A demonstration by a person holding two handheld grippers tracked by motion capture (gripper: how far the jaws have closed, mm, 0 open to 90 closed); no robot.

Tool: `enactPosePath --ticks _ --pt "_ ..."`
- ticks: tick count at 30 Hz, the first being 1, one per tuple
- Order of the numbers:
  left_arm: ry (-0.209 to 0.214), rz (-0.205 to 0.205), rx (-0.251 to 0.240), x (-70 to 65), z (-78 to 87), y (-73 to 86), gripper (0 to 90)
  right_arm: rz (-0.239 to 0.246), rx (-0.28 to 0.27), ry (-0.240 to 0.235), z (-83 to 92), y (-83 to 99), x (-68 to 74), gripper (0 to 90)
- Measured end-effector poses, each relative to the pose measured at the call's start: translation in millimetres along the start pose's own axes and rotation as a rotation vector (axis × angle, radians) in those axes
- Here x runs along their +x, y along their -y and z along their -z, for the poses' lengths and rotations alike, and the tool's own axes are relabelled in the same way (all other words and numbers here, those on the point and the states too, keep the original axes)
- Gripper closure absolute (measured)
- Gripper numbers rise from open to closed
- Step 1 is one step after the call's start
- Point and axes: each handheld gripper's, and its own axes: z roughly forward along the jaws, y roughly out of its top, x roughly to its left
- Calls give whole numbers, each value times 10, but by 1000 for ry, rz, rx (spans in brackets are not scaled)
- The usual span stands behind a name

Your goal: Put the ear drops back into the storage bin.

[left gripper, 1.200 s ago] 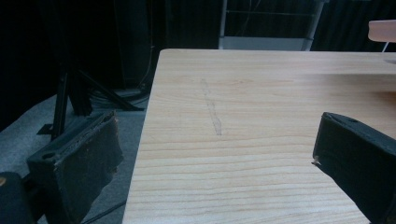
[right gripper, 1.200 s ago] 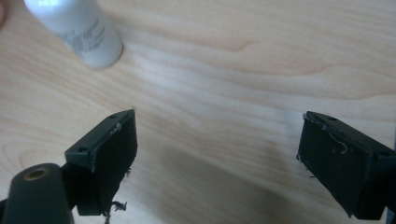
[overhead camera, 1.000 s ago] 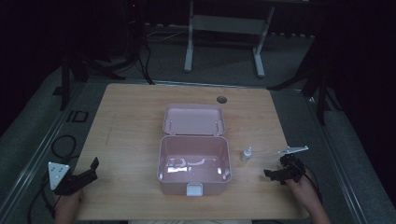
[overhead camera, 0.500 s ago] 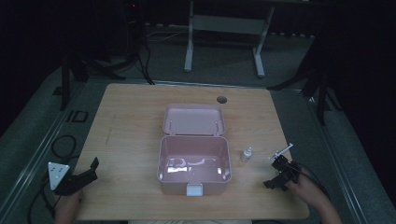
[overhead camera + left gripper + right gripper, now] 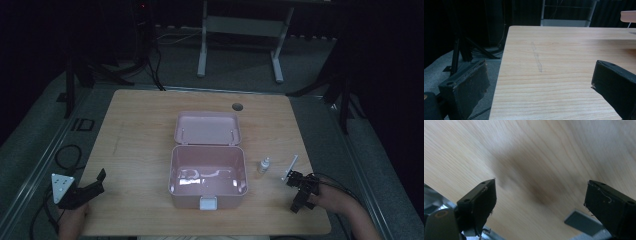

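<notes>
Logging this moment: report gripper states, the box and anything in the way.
Left gripper open, empty, near table's left edge. Right gripper open, empty, beside small bottle. Pink box open, lid back. Nothing blocking.

Room: we see it dim, dark beyond the desk (image 5: 140, 150).
Glare: pale sheen inside the pink box (image 5: 207, 172).
Blur: our right gripper view smears the wood grain; the left is sharp.
</notes>
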Motion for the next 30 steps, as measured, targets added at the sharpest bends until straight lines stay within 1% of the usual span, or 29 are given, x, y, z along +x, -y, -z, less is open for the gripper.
enactPosePath --ticks 1,3,4,6,7,8,10,12,13,15,17,21,26,28,29,30 --pt "1 0 0 0 0 0 14 4 9 5 1 -8 1 102" --pt "0 0 0 0 0 0 14 1 -2 -4 14 -18 3 102" --pt "1 0 0 1 0 0 14 8 -6 -13 19 -19 5 102" --pt "2 2 1 3 -1 0 14 24 -18 -11 28 -19 11 103" --pt "2 2 1 3 -1 0 14 24 -18 -11 28 -19 11 103" --pt "2 1 0 2 0 0 14 31 -26 -21 35 -17 11 103" --pt "1 1 0 1 0 0 14 55 -51 -14 47 -20 -2 102" --pt "1 0 0 1 0 0 14 55 -53 -21 59 -27 -14 102" --pt "1 0 1 0 -1 0 14 65 -58 -22 63 -32 -23 102" --pt "1 -1 1 -1 -2 0 14 59 -60 -28 79 -49 -46 102" --pt "1 -2 1 -1 -2 0 14 67 -52 -20 86 -67 -70 103" --pt "2 -1 1 -1 -2 0 14 62 -40 -9 106 -114 -123 106" --pt "3 -1 1 0 -2 0 14 53 -27 -9 122 -200 -198 106" --pt "3 -2 1 -1 -2 0 14 62 -21 -7 133 -253 -223 109" --pt "4 -2 2 -1 -3 0 14 65 -25 -3 143 -274 -228 135" --pt "4 -2 1 -2 -3 0 14 73 -31 0 162 -303 -237 134"
